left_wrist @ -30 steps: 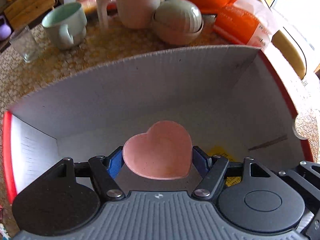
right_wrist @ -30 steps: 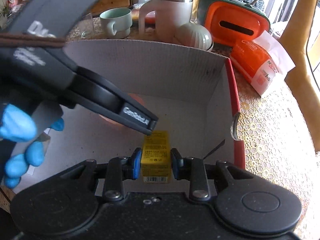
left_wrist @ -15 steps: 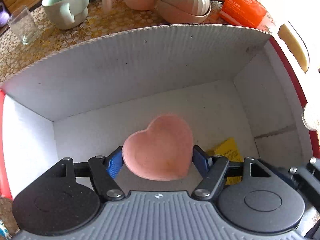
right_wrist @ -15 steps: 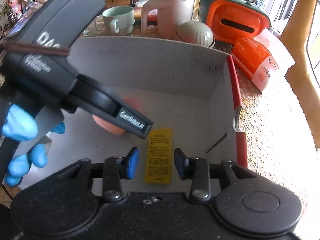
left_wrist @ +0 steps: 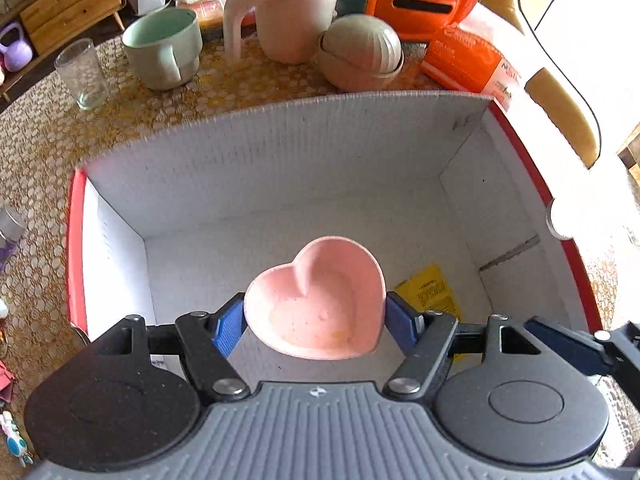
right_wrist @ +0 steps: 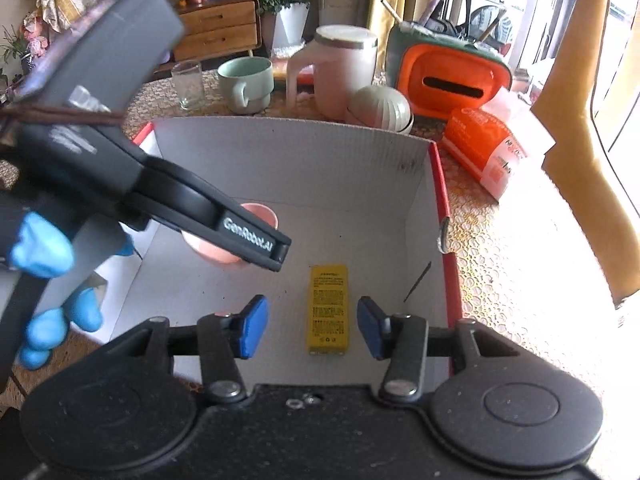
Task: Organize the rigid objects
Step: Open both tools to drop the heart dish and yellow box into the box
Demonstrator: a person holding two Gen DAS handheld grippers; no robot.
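Note:
A pink heart-shaped bowl (left_wrist: 316,300) hangs above the floor of the white cardboard box (left_wrist: 280,160), tilted a little. My left gripper (left_wrist: 316,322) is shut on it, a blue pad pressing each side. In the right wrist view the bowl (right_wrist: 260,214) peeks out behind that gripper's dark finger. A small yellow carton (right_wrist: 328,308) lies flat on the box floor near the red-edged right wall. My right gripper (right_wrist: 311,326) hovers over it; its jaws are opening and stand clear of the carton's sides. The carton (left_wrist: 434,292) also shows to the right of the bowl.
Behind the box on the patterned tablecloth stand a glass (left_wrist: 82,74), a mint mug (left_wrist: 164,48), a pink jug (left_wrist: 288,12), a ribbed lidded bowl (left_wrist: 360,52), an orange container (left_wrist: 424,0) and an orange packet (left_wrist: 468,60). A blue-gloved hand (right_wrist: 40,248) grips the left tool.
My right gripper let go of the yellow carton, spread its jaws and lifted away; the carton now lies on the box floor. My left gripper rose with the pink bowl.

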